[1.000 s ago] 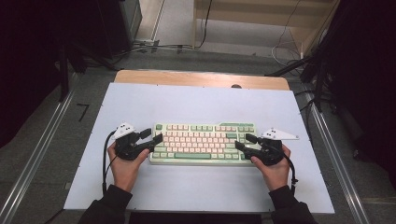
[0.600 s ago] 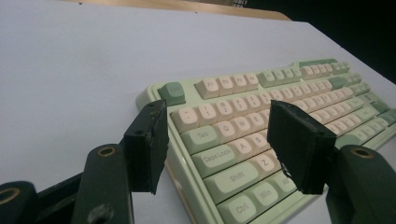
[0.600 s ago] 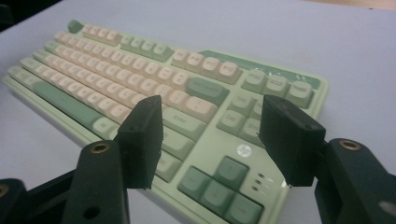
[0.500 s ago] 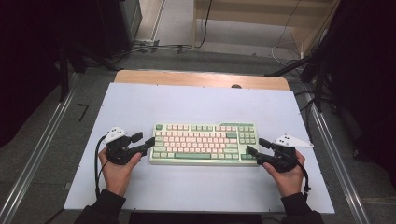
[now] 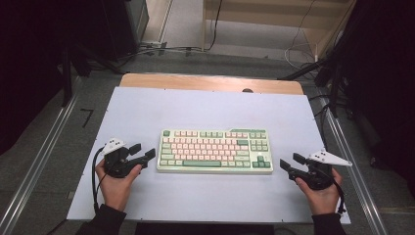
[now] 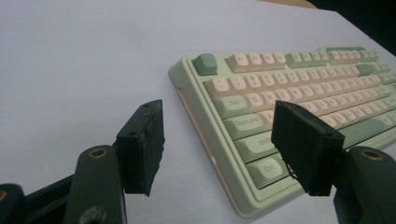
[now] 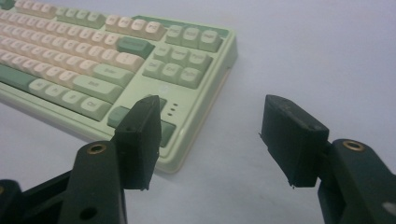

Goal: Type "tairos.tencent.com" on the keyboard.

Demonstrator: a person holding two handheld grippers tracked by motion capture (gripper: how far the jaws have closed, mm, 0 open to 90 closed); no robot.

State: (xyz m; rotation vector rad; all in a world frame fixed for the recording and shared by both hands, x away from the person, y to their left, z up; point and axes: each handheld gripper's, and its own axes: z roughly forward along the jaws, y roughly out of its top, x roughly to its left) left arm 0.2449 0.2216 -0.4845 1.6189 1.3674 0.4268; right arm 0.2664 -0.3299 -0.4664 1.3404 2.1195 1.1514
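A pale green keyboard [image 5: 216,150] with pink and green keys lies flat in the middle of the white table mat [image 5: 210,112]. My left gripper [image 5: 143,151] sits just off its left end, open and holding nothing. In the left gripper view the keyboard [image 6: 299,107] stretches away to the right beyond my left gripper [image 6: 224,147]. My right gripper [image 5: 292,161] rests a short way off the keyboard's right end, also open. The right gripper view has the keyboard's arrow-key corner [image 7: 154,88] ahead and to the left of my right gripper [image 7: 215,140].
A wooden table edge [image 5: 210,82] runs behind the mat. Metal rails [image 5: 44,161] flank both sides, and cables [image 5: 161,49] lie on the floor beyond. Bare mat lies in front of and behind the keyboard.
Both grippers have drawn outward away from the keyboard's ends and a little toward the person. The keyboard has stayed where it was.
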